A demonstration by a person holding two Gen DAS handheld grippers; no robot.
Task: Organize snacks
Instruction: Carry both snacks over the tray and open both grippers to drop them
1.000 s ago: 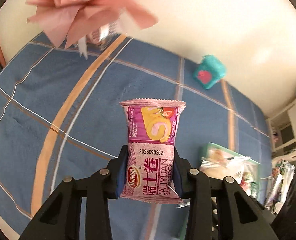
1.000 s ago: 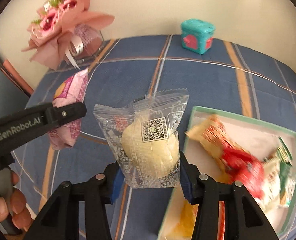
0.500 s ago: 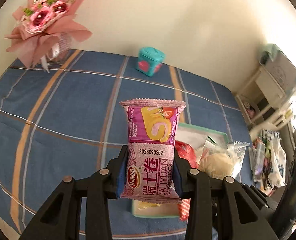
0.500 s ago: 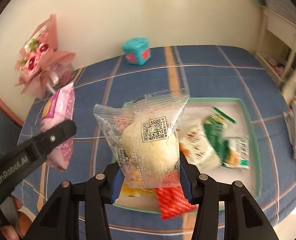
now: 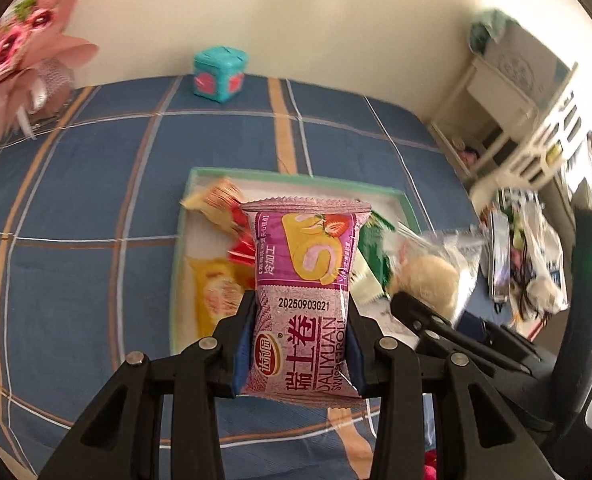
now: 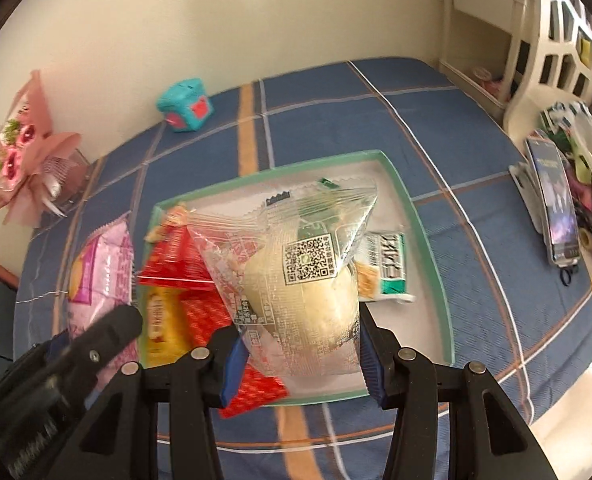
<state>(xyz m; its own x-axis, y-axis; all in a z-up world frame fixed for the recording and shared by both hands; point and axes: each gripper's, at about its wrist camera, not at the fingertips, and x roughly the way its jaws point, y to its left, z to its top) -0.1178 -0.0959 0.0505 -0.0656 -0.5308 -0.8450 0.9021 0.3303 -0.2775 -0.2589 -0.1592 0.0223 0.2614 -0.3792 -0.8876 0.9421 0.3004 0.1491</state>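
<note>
both jaws clamped: left gripper (image 5: 298, 344) on pink swiss roll (image 5: 304, 300); right gripper (image 6: 302, 354) on clear bun packet (image 6: 300, 284)

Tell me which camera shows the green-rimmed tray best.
The right wrist view: the shallow green-rimmed tray shows nearly its whole outline from above, with snack packets inside. In the left wrist view the tray shows mainly its far rim and left edge; the held pink Swiss-roll packet blocks the middle.

Each gripper (image 5: 296, 344) is matte black plastic: two angular, triangulated finger arms fastened with silver round-head screws, blue pads lining the inner tips. Beside the right gripper (image 6: 302, 348), the other's housing carries what looks like ribbing.
</note>
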